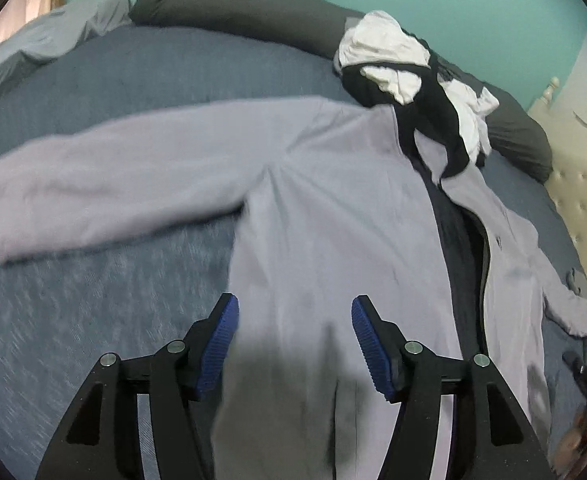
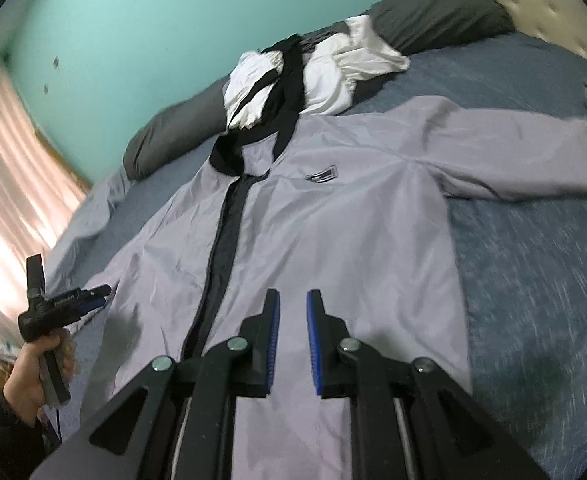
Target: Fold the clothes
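Jacket [image 2: 333, 216] pale lilac-grey, spread flat, sleeves out, dark zip open

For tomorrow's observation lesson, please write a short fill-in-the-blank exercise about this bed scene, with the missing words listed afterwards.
1. The grey jacket lies spread flat on a bed with a ____ cover.
2. The wall behind the bed is painted ____.
3. Above the jacket's collar sits a heap of black and ____ clothes.
4. Nothing is gripped between the pads of the right tool or the left tool; both are ____.

Missing words: blue; turquoise; white; open
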Available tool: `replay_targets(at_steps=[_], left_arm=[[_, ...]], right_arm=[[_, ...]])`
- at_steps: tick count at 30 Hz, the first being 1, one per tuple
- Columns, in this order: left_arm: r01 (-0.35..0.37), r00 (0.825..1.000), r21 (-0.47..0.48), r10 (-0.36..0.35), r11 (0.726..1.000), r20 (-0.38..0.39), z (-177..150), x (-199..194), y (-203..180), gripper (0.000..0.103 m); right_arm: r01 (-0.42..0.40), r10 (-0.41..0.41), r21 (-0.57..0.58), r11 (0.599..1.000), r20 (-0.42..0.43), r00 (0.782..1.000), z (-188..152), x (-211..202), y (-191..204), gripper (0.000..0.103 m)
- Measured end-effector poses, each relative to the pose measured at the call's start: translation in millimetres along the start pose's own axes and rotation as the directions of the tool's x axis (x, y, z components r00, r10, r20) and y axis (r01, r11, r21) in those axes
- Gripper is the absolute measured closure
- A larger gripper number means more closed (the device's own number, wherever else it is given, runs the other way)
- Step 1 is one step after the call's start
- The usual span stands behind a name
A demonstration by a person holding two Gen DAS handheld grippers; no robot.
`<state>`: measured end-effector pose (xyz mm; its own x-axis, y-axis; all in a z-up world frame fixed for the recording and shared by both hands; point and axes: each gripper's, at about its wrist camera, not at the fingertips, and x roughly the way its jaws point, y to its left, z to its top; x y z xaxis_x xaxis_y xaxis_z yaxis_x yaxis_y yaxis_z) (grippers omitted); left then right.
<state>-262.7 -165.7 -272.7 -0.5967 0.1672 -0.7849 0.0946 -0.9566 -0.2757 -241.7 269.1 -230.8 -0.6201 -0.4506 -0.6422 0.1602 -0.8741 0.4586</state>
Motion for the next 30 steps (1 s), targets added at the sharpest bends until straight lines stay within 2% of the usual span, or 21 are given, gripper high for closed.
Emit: replay_targets(at_steps=[1, 3, 9, 13, 19, 22, 27, 29, 30], left_arm=[[0.003, 1.0, 0.01, -0.003, 1.0, 0.0, -6.0, 0.9, -1.0, 0.039], [0.008, 1.0, 0.03, -0.008, 1.0, 0.003, -14.6, 1.6, -3.1, 0.038], [0.036, 0.999, 0.085, -0.037, 0.996, 0.011, -21.5, 1.4, -9.9, 0.032], [0.042, 0.999, 0.122, -0.044, 0.992, 0.011, -25.3, 3.3, -15.1, 0.031], [0.066, 0.998, 0.102, -0.067, 0.993, 0.005, -27.2, 5.4, -10.6, 0.031], [0.076, 0.997, 0.094, -0.077, 0.993, -0.002, -27.4, 7.2, -9.7, 0.031], [0.089, 0.996, 0.089, -0.089, 0.992, -0.001, -27.0, 7.3, -10.6, 0.031], [0.096, 0.995, 0.079, -0.096, 0.992, -0.004, -26.7, 8.2, -8.6, 0.031], [0.098, 0.995, 0.074, -0.098, 0.992, -0.006, -26.7, 8.8, -7.7, 0.031]], right_arm=[[0.004, -0.004, -0.008, 1.0, -0.023, 1.0, 7.2, 7.3, 6.9, 0.07], [0.014, -0.017, -0.046, 0.999, -0.052, 0.999, 21.4, 19.6, 20.9, 0.065], [0.041, -0.065, -0.181, 0.983, -0.127, 0.99, 67.6, 70.3, 64.6, 0.066], [0.132, -0.169, -0.245, 0.96, -0.138, 0.976, 90.5, 107.1, 80.0, 0.066], [0.219, -0.267, -0.261, 0.94, -0.165, 0.949, 110.9, 156.6, 86.8, 0.065], [0.237, -0.298, -0.299, 0.924, -0.176, 0.938, 116.0, 179.0, 94.4, 0.064], [0.29, -0.383, -0.378, 0.879, -0.198, 0.902, 111.2, 213.5, 97.9, 0.064], [0.302, -0.402, -0.395, 0.867, -0.198, 0.894, 108.1, 220.7, 97.6, 0.072], [0.309, -0.414, -0.408, 0.859, -0.2, 0.888, 106.2, 224.0, 97.4, 0.079]])
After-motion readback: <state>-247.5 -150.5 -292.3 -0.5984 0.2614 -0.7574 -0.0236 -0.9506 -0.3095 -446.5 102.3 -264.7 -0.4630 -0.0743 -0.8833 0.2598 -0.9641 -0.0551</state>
